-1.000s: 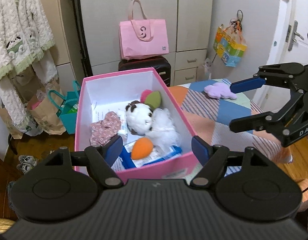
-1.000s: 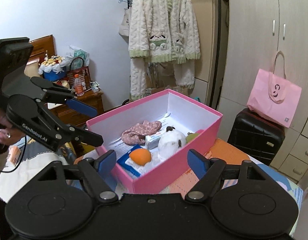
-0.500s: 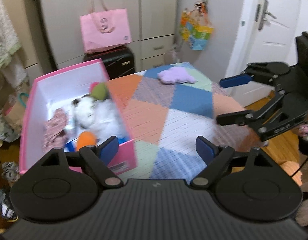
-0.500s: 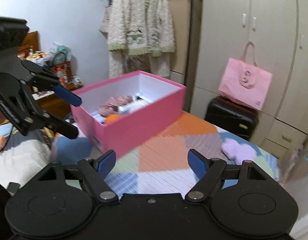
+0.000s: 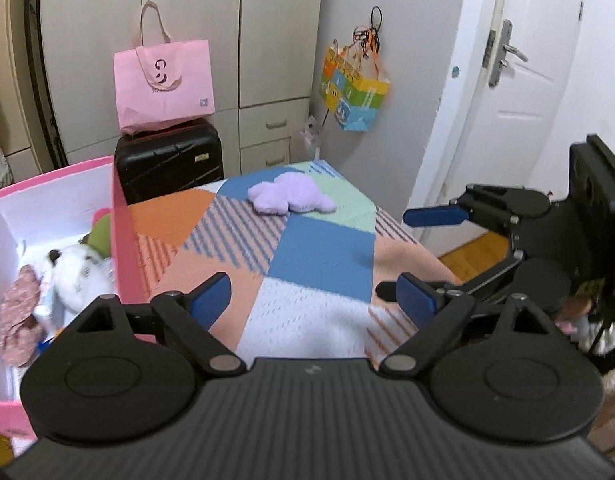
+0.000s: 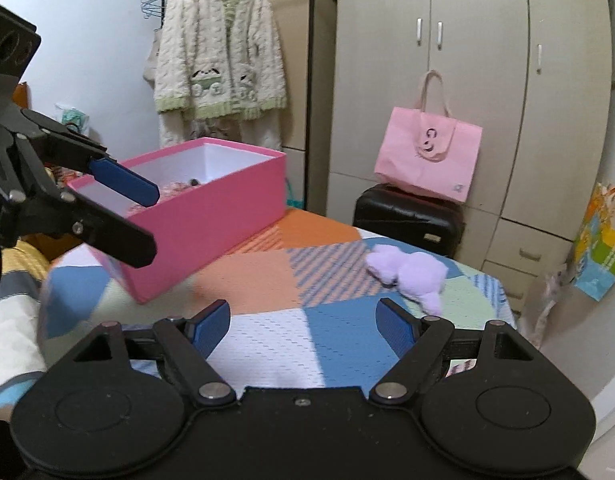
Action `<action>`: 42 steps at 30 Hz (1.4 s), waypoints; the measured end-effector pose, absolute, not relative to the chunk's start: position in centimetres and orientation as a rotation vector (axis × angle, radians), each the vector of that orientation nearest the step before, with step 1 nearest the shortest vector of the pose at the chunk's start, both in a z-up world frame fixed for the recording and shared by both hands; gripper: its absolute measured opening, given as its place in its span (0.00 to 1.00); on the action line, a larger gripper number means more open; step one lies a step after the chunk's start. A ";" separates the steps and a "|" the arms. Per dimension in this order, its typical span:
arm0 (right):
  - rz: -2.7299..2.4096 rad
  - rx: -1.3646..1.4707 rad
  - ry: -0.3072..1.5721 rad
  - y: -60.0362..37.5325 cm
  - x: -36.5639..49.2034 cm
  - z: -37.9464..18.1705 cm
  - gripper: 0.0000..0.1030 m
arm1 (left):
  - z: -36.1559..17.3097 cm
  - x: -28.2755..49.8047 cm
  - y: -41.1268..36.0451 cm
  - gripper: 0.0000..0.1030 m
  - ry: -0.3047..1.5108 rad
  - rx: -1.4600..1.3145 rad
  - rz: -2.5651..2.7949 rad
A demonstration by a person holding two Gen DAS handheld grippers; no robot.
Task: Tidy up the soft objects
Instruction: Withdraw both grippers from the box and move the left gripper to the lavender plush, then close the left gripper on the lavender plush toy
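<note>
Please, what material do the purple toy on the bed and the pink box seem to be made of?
The purple toy looks like plush fabric with a soft stuffing: its surface is fuzzy and matte and its outline is rounded and lumpy. The pink box looks like stiff cardboard covered in pink paper, white inside: the walls are flat and thin with sharp edges and a smooth finish with little shine. Rigid plastic cannot be excluded entirely.

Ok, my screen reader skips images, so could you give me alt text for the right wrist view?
A lilac plush toy lies alone on a patchwork bedspread, ahead and a little right of the open, empty right gripper. An open pink box holding soft items sits at the left, with the left gripper, also open and empty, in front of it.
</note>
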State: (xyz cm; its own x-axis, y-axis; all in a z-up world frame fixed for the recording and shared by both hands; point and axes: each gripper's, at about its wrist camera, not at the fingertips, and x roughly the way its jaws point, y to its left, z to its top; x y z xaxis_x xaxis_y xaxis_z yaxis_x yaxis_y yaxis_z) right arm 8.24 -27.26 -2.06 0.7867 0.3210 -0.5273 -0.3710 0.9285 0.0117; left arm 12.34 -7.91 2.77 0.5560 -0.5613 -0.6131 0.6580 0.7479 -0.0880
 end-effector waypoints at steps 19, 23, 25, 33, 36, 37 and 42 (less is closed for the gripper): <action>0.280 -0.234 0.572 -31.1 19.7 -8.3 0.82 | -2.5 25.2 -15.6 0.85 0.639 -0.064 -0.651; 0.326 -0.170 0.619 -32.3 22.1 -9.0 0.82 | -4.7 28.3 -17.2 0.83 0.729 -0.098 -0.611; 0.332 -0.118 0.644 -33.0 23.5 -9.3 0.82 | -5.9 29.7 -17.7 0.77 0.777 -0.115 -0.601; 0.356 0.002 0.711 -34.9 27.5 -11.3 0.82 | -8.4 31.8 -18.6 0.65 0.815 -0.195 -0.546; 0.408 -0.010 0.737 -34.4 28.2 -12.1 0.84 | -9.3 32.1 -18.8 0.65 0.794 -0.204 -0.529; 0.399 -0.030 0.723 -34.0 28.0 -12.2 0.84 | -9.6 32.2 -18.8 0.65 0.790 -0.208 -0.522; 0.400 -0.055 0.709 -33.5 28.2 -12.2 0.85 | -9.8 32.1 -18.5 0.65 0.733 -0.216 -0.516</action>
